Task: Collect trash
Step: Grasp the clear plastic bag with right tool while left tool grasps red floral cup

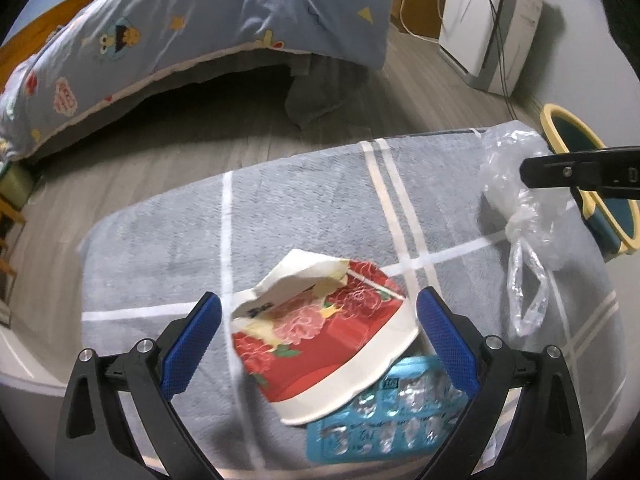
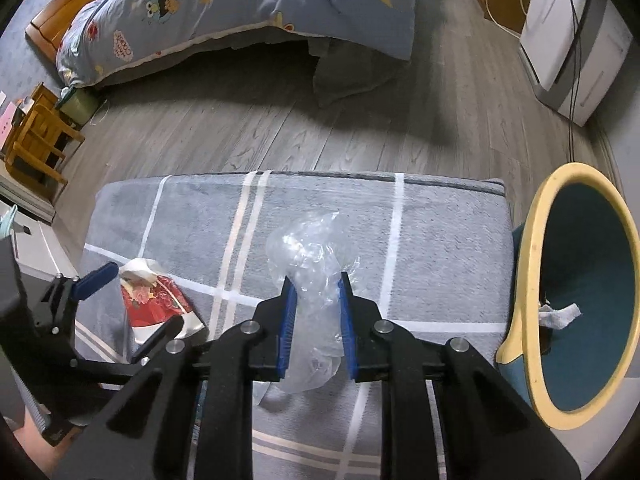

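Observation:
A crushed red and white paper cup (image 1: 320,336) lies on the grey checked blanket (image 1: 168,240), partly over a blue blister pack (image 1: 384,420). My left gripper (image 1: 318,312) stands open, its blue pads on either side of the cup without touching it. My right gripper (image 2: 318,284) is shut on a crumpled clear plastic bag (image 2: 308,248), which bulges out beyond the pads. In the left wrist view that bag (image 1: 516,200) sits at the blanket's right end with a black finger of the right gripper over it. The cup (image 2: 154,300) and the left gripper (image 2: 132,296) show at the left of the right wrist view.
A teal bin with a yellow rim (image 2: 576,292) stands right of the blanket, a white scrap (image 2: 560,314) inside. Beyond the grey wood floor lies a bed with a blue patterned duvet (image 2: 248,4). A white appliance (image 2: 568,40) stands at the back right, a wooden chair (image 2: 36,140) at the left.

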Demonstrator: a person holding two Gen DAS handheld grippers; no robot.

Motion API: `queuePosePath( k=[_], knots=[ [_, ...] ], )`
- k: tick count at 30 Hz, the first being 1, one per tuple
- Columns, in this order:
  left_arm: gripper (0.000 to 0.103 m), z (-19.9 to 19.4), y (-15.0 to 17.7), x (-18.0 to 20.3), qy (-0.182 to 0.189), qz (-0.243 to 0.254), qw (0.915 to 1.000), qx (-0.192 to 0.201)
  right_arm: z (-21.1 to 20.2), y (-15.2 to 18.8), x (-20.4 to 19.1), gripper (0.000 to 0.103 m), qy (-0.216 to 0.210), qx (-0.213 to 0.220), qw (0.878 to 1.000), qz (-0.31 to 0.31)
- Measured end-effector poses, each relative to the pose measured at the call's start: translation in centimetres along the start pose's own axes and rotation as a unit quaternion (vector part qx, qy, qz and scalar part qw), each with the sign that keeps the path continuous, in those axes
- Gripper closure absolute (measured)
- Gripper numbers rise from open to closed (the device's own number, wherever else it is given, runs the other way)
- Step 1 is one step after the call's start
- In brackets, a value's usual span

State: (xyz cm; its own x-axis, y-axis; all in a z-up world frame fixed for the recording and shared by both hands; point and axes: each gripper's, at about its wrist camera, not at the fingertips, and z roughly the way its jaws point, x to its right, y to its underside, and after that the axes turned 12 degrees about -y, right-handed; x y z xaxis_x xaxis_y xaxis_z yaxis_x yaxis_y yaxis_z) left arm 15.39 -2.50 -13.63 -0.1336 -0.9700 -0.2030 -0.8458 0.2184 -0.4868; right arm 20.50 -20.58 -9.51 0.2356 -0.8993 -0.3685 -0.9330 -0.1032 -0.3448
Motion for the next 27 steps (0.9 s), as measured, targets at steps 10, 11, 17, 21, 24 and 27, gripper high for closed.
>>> queuePosePath(
  k=[10, 11, 17, 21, 24, 27],
  knots=[
    [0.006, 1.1, -0.1, 0.7, 0.004, 0.025, 0.9995, -0.017, -0.7, 0.1, 0.9, 0.083, -0.004, 0.003, 1.0, -0.001],
    [0.006, 1.1, -0.1, 0.8, 0.003, 0.026, 0.9995, -0.019, -0.8, 0.0, 0.9, 0.083, -0.004, 0.003, 1.0, 0.001],
    [0.007, 0.6, -0.4, 1.2, -0.007, 0.043, 0.9989, -0.015, -0.7, 0.1, 0.7, 0.083, 0.002, 0.003, 1.0, -0.01],
    [0.009, 0.7, -0.3, 1.1, -0.005, 0.035, 0.9992, -0.016, -0.6, 0.2, 0.4, 0.083, 0.007, 0.0, 1.0, -0.018],
    [0.015, 0.4, -0.3, 0.9, -0.008, 0.04, 0.9991, -0.007, -0.6, 0.2, 0.4, 0.083, 0.009, 0.001, 1.0, -0.021],
    [0.026, 0.1, -0.4, 0.6, -0.006, 0.034, 0.9994, -0.001, -0.5, 0.2, 0.3, 0.083, 0.01, 0.001, 1.0, -0.02]
  ],
)
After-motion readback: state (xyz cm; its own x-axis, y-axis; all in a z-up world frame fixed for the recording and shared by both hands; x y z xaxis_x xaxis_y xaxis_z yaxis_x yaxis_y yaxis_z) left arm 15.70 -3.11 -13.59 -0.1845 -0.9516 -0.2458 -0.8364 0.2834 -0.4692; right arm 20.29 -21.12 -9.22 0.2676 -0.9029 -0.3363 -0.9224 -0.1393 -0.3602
